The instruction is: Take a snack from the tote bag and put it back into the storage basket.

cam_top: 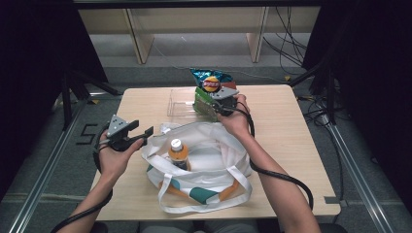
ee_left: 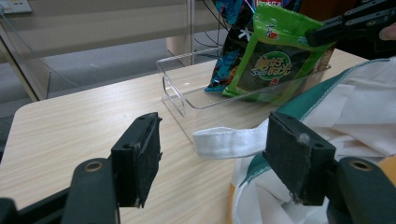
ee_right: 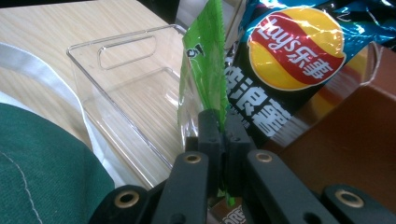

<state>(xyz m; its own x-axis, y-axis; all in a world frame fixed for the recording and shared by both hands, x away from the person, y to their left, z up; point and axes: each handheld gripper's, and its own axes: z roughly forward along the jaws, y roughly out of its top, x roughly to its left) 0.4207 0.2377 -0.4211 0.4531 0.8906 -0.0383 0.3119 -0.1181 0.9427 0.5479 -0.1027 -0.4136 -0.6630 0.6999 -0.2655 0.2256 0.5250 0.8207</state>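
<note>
Packing is under way: left gripper (cam_top: 138, 133) waits open beside the tote (cam_top: 204, 141), while right gripper (ee_right: 219, 126) pinches the green snack bag (ee_right: 205, 60) standing in the clear bin (ee_right: 121, 51), which next needs lifting into the tote.

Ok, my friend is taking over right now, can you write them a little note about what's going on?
Right gripper: fingers shut on the green snack bag, which stands in the clear bin beside the blue chips bag.
Left gripper: open, holding nothing, beside the white tote bag, over its strap.
Done: an orange-capped bottle is upright in the tote.
Left: probably lift the green bag into the tote, then the blue one.
</note>
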